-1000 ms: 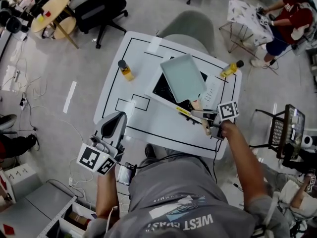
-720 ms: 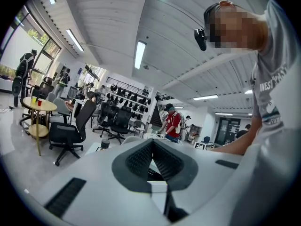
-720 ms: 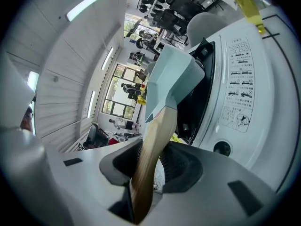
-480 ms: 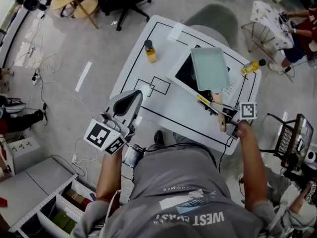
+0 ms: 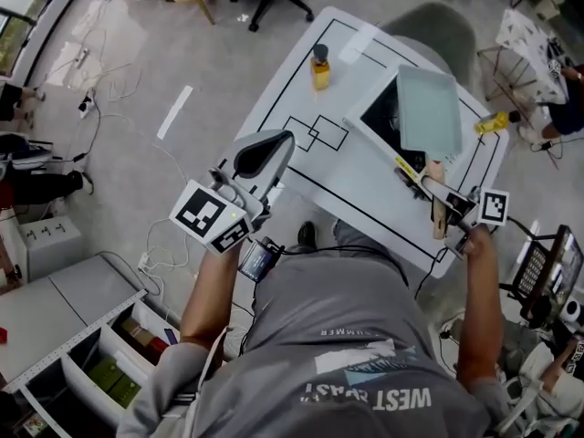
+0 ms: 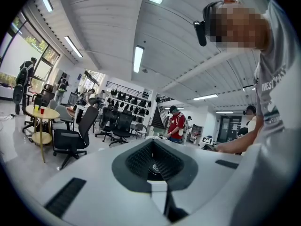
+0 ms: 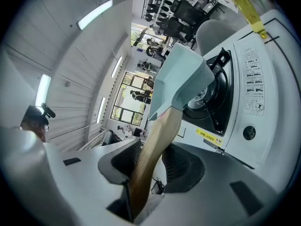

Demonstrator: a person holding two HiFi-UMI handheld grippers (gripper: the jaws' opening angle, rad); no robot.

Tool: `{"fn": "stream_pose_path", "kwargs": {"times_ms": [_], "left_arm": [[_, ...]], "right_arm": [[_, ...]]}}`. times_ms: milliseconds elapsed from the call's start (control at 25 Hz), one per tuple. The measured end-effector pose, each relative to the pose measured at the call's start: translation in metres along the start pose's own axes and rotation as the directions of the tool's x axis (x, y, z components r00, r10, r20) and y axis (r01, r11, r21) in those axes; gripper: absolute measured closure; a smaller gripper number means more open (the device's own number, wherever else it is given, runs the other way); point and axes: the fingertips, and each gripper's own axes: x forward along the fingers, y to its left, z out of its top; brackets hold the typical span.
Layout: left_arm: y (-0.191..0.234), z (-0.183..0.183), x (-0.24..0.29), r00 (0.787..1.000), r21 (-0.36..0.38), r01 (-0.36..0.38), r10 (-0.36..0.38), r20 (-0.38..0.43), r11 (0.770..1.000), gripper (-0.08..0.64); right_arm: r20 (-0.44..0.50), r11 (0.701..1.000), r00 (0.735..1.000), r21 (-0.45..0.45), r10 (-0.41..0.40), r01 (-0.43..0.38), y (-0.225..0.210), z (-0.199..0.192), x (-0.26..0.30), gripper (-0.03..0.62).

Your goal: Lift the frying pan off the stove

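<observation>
While the right gripper [image 5: 449, 203] holds it, the frying pan [image 5: 429, 112] hangs over the stove [image 5: 388, 167] at the far right of the white table [image 5: 338, 185].

Right gripper view: the pale green frying pan [image 7: 181, 76] is tilted and clear of the black burner [image 7: 214, 95]. Its underside shows, with open space between it and the stove [image 7: 254, 93]. The wooden handle [image 7: 157, 140] runs down between the jaws of the right gripper [image 7: 150, 149] and lies hard against the left pad. The jaws stand partly apart on the handle. They have just been easing wider, yet the handle stays between them and the pan stays carried.

Against the frame one second back:
- The right gripper sits higher, and the handle [image 5: 434, 173] angles up from the stove rather than lying low across its near edge.
- The pan covers the same right part of the burner; dark burner shows on its left as before.
- The left gripper [image 5: 274, 144] has drifted from beyond the table's near left corner to above its near edge.
- The bottle [image 5: 320, 69] and the second bottle [image 5: 497, 121] keep their places on the table.

Left gripper view: the jaws of the left gripper [image 6: 154, 161] are together, with nothing between them, pointing level across the room.
</observation>
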Motion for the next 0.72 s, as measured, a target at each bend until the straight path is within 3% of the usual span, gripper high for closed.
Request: {"fn": "stream_pose_path", "kwargs": {"times_ms": [720], "left_arm": [[-0.021, 0.009, -0.028, 1.000, 0.028, 0.014, -0.014, 0.022, 1.000, 0.561]], "right_arm": [[0.017, 0.997, 0.998, -0.061, 0.056, -0.055, 0.097, -0.014, -0.028, 0.437]]}}
